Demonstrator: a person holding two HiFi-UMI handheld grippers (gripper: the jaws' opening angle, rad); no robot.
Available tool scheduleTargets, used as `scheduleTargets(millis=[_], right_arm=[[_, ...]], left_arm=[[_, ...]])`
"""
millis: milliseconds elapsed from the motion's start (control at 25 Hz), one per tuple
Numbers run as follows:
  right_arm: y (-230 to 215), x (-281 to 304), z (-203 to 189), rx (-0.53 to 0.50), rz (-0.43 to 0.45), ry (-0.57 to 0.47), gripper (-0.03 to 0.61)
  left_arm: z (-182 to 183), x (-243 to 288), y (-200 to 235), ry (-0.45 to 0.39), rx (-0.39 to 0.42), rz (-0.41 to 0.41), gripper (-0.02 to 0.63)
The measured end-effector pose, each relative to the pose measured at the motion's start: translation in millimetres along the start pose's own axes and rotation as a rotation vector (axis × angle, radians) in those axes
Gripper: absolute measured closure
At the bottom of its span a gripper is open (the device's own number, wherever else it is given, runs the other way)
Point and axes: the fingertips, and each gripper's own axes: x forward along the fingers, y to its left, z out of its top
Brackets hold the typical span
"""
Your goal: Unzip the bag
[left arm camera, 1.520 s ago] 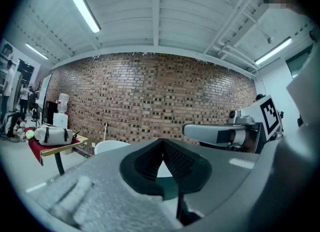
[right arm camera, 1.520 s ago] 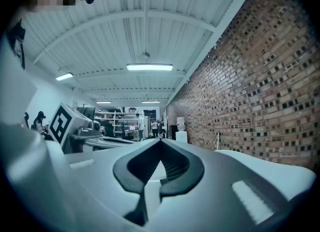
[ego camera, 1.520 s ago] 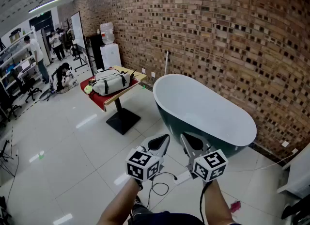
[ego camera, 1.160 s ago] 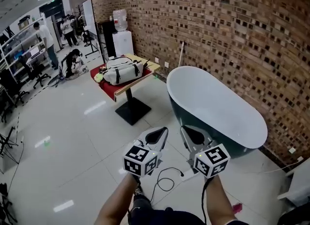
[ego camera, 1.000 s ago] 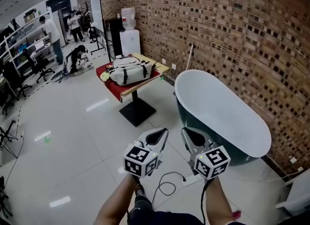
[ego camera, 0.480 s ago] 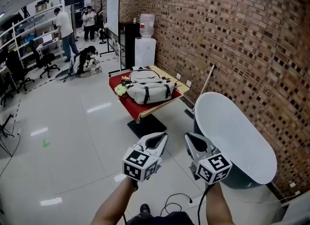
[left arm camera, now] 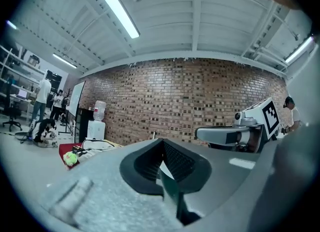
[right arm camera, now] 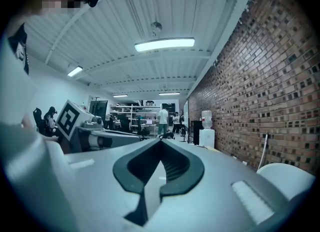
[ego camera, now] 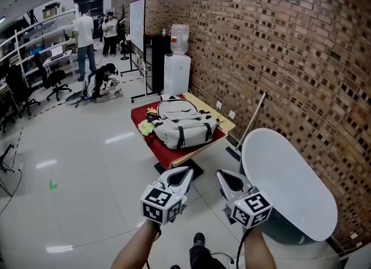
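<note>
Zip on the bag (ego camera: 185, 128) is showing too small to trace in the head view. In the left gripper view, the gripper's own body is covering most of the bag. A yellow-green thing (ego camera: 145, 127) beside it is showing too small to name. The table (ego camera: 174, 159) base is sitting partly behind the left gripper (ego camera: 184, 174)

Head view looks down from standing height, bag (ego camera: 185, 131) well ahead. Both gripper views tilt upward, sharing the brick wall (left arm camera: 190, 101).

Open floor (ego camera: 87, 163) leads to the table (ego camera: 164, 154); the bathtub (ego camera: 287, 181) blocks its right side.
</note>
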Motion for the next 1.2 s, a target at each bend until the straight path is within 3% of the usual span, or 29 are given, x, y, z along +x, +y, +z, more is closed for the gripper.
scheduleTargets(millis=[600,840,1200], right_arm=[[-161.7,166.9,5.2,0.048,0.142,-0.047,0.574],[-195.5,226.9,-9.8,0.084,0.186,-0.01,0.574],[-233.6,328.3,-25.4,0.01,0.168,0.084,0.574]], left_arm=[[7.1,169.2,133.2,0.094,0.054,0.148,0.611],[-4.0,208.5,182.7,0.128,0.032,0.186,0.611],[-24.6,261.4,285.4,0.132,-0.01,0.183,0.611]])
